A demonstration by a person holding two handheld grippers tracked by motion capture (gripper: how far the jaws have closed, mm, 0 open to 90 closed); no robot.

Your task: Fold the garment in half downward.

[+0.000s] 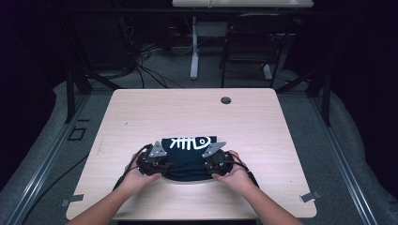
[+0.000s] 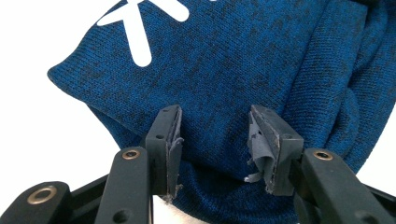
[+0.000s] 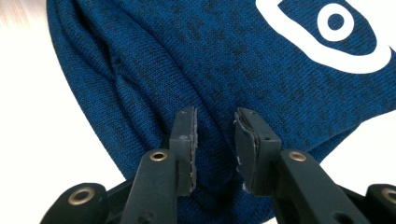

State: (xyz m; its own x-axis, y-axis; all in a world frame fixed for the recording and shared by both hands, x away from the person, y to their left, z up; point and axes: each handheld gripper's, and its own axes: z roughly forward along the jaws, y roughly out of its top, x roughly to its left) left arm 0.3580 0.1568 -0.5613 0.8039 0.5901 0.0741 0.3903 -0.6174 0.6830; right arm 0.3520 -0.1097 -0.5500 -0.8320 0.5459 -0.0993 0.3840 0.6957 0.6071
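A folded dark blue knit garment [image 1: 187, 157] with a white fish-skeleton print [image 1: 190, 142] lies on the light wooden table [image 1: 187, 112], near its front edge. My left gripper [image 1: 164, 165] sits at the garment's left front edge and my right gripper [image 1: 207, 165] at its right front edge, each held in a hand. In the left gripper view the gripper [image 2: 215, 116] is open, its jaws standing over the blue fabric [image 2: 243, 60] with a bulging fold between them. In the right gripper view the gripper [image 3: 215, 116] is open by a narrower gap over the fabric [image 3: 196, 56] below the fish's eye [image 3: 334, 21].
A round cable hole [image 1: 225, 100] sits near the table's far edge. Behind the table stand a dark chair [image 1: 248, 42] and a white desk leg [image 1: 194, 51], with cables on the floor [image 1: 141, 65]. Tape tabs mark the front corners [image 1: 309, 197].
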